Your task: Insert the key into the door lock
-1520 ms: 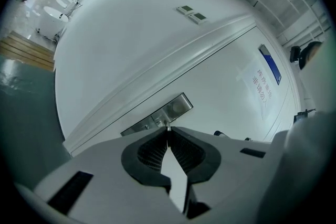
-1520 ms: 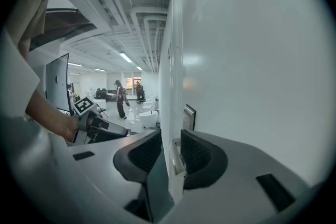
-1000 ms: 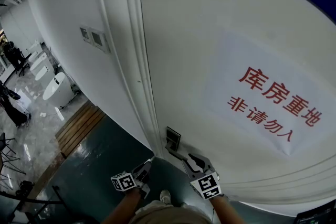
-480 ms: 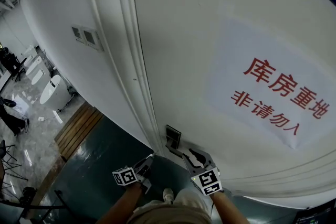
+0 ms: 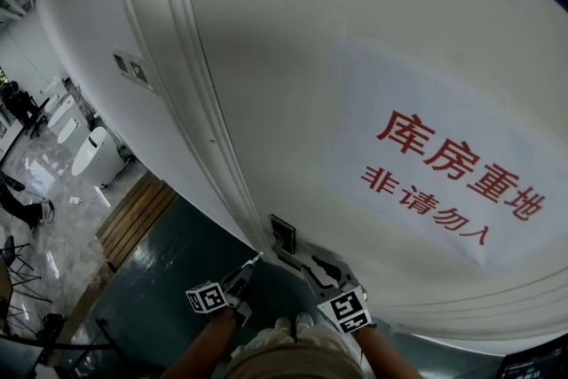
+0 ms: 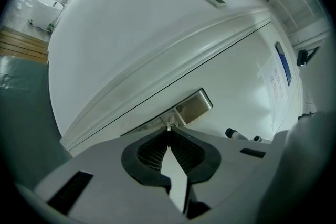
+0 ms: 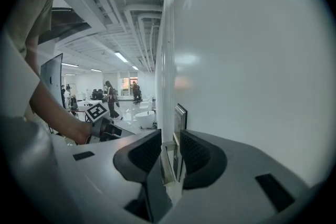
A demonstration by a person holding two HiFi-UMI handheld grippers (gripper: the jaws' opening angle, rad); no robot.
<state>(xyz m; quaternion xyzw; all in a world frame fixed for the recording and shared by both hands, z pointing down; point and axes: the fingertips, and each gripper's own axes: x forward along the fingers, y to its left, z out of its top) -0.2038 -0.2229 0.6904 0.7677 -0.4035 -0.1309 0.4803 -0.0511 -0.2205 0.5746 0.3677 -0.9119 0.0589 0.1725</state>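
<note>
a: where is the key (image 6: 168,126)?

b: it's pinched in the left gripper (image 6: 168,131). the jaws are closed tight on it, and only a short silver tip sticks out past the pads.

a: is it in the lock?

b: no. the tip points at the white door (image 5: 293,58), just left of the metal lock plate (image 6: 193,106) and a little nearer, close to the door's edge. i can't tell whether the tip touches anything.

a: and the right gripper (image 7: 169,136)?

b: its jaws are narrow, clamped on the flat door handle (image 7: 166,162), which sits between the pads. the handle juts out just below the lock plate, on its right.

a: how far apart are the two grippers?

b: they're near each other, side by side at the door, with the left one closer to the frame.

a: anything else on the door?

b: there's a paper sign (image 5: 435,177) with red characters, far to the right. two wall switches (image 5: 129,67) sit on the wall left of the frame.
</note>
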